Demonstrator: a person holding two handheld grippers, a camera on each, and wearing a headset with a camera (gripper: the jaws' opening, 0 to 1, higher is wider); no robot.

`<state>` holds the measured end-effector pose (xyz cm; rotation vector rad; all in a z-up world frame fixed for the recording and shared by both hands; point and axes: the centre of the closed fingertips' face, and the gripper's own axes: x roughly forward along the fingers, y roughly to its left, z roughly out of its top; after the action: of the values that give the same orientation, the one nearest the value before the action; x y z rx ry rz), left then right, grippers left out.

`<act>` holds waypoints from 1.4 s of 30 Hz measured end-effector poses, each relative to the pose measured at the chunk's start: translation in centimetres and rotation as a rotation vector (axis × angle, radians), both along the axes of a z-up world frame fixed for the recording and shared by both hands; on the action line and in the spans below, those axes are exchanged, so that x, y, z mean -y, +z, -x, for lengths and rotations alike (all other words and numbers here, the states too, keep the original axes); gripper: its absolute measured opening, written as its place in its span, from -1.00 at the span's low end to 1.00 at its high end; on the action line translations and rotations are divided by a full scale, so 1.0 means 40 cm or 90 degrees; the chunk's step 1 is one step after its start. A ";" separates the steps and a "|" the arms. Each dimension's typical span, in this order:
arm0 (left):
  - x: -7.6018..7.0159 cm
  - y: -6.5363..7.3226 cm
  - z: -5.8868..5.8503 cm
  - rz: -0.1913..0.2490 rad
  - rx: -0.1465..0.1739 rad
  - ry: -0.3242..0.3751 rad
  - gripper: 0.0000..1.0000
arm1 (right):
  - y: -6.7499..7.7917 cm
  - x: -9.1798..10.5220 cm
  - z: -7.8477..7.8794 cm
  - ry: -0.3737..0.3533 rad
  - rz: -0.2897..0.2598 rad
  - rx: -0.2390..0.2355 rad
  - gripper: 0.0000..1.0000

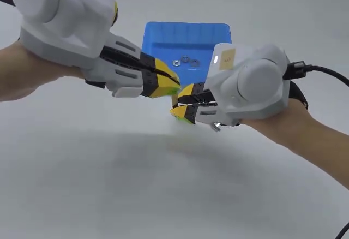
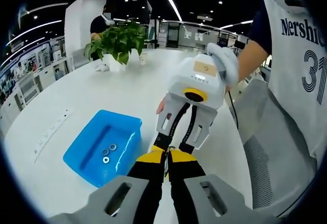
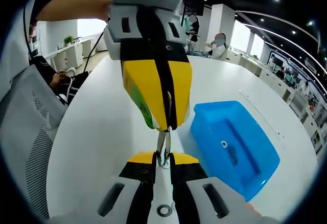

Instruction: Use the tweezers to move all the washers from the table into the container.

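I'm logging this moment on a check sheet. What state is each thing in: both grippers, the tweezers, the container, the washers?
Left gripper: shut on the tweezers.
Right gripper: shut on the tweezers' other end.
Tweezers: held between both grippers, above the table.
Container: upright, open-topped, on the table.
Washers: three, lying flat inside the container.

Head view looks down, near; gripper views face each other; all share container [image 1: 163,37].
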<state>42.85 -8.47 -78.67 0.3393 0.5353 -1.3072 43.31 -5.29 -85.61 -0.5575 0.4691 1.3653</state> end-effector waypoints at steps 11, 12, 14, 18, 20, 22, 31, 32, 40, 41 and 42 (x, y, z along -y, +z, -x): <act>0.005 0.000 0.007 -0.008 0.004 -0.009 -0.88 | 0.010 0.008 0.003 -0.005 -0.008 -0.013 -0.76; 0.004 0.000 0.006 -0.008 0.004 -0.008 -0.88 | 0.012 0.009 0.002 -0.006 -0.011 -0.017 -0.76; 0.004 0.001 0.005 -0.008 0.004 -0.007 -0.88 | 0.013 0.010 0.001 -0.007 -0.014 -0.025 -0.77; 0.005 0.001 0.004 -0.010 0.005 -0.010 -0.88 | 0.015 0.008 0.005 -0.003 -0.017 -0.038 -0.78; 0.004 0.002 0.003 -0.010 0.005 -0.011 -0.88 | 0.016 0.009 0.006 -0.001 -0.018 -0.044 -0.79; 0.005 0.002 0.002 -0.010 0.004 -0.010 -0.88 | 0.016 0.009 0.007 0.000 -0.018 -0.045 -0.79; 0.000 0.015 0.004 -0.006 0.003 -0.009 -0.87 | 0.030 0.006 0.008 -0.001 -0.019 -0.034 -0.80; -0.002 0.018 0.003 -0.005 0.004 -0.008 -0.87 | 0.033 0.005 0.007 -0.001 -0.019 -0.033 -0.80; -0.009 0.054 -0.003 0.003 0.020 -0.005 -0.87 | 0.070 0.001 0.002 0.004 -0.024 -0.014 -0.80; -0.010 0.058 -0.003 0.004 0.021 -0.006 -0.87 | 0.074 0.001 0.002 0.003 -0.025 -0.013 -0.80; -0.010 0.065 -0.004 0.004 0.026 -0.007 -0.87 | 0.081 0.001 0.002 0.004 -0.028 -0.009 -0.80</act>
<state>43.00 -8.06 -76.07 0.3638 0.4952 -1.3092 43.23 -5.31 -82.37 -0.5137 0.4491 1.3826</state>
